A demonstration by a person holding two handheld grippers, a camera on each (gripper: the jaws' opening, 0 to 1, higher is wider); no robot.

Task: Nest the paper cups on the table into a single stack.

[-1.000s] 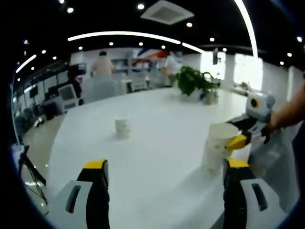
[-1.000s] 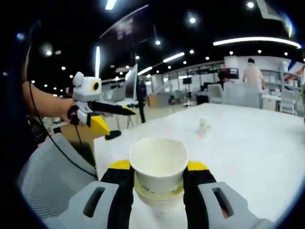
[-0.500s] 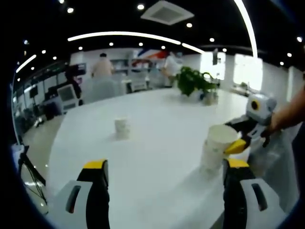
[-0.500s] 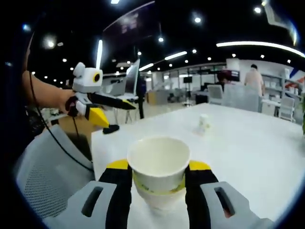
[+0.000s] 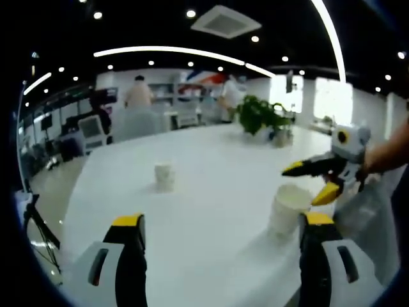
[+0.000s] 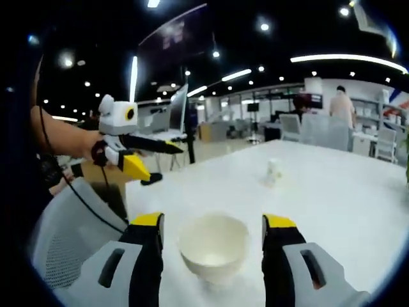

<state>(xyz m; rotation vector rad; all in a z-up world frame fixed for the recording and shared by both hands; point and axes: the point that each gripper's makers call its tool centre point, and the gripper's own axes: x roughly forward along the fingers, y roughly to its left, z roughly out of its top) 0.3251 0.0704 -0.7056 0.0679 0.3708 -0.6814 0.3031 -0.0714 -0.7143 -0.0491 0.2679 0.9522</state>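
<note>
White cup stack (image 6: 213,247) upright, rim open

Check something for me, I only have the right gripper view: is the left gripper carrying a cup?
Observer: No. In the left gripper view the left gripper is open, with nothing between its jaws.
Operator: How do my jaws sit, seen from outside?
Observer: The right gripper is open at the rim of the nested cups, which stand upright on the table.
Operator: Anything else out there?
Observer: A potted plant at the table's far end, well beyond the lone cup.
</note>
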